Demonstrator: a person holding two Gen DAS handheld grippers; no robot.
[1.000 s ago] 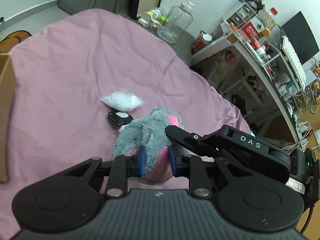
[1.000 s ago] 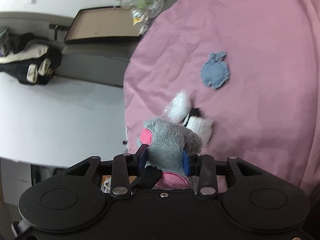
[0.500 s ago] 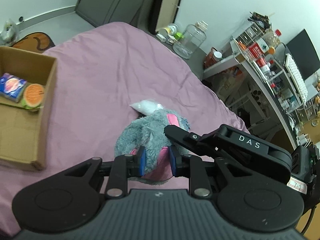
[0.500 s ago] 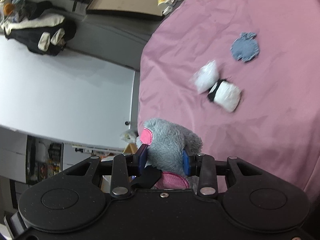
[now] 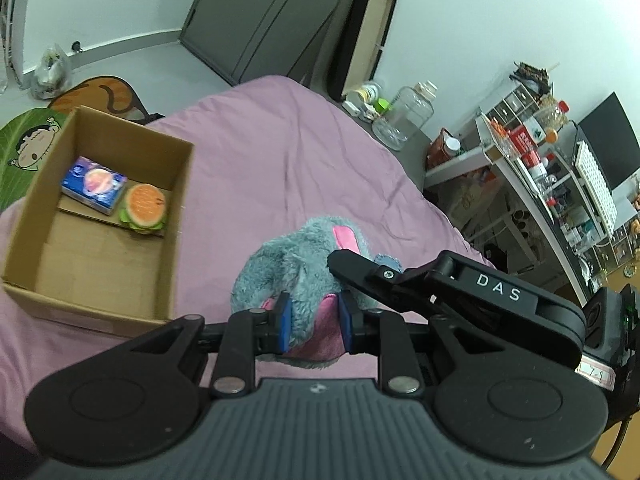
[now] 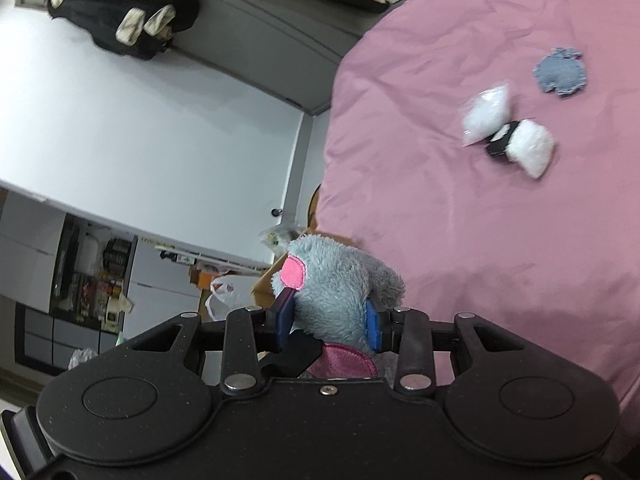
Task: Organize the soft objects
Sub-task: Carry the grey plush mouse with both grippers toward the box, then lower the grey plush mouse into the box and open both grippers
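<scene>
Both claws, left claw; right claw, clamp grey plush toy.

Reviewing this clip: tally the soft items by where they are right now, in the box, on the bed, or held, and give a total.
In the cardboard box: 2 (blue packet, burger toy)
Loose on the pink bed: 3 (blue fabric piece, clear white-filled bag, black-and-white pouch)
Held: 1 (grey plush toy, left claw and right claw both shut on it)
Total: 6
</scene>
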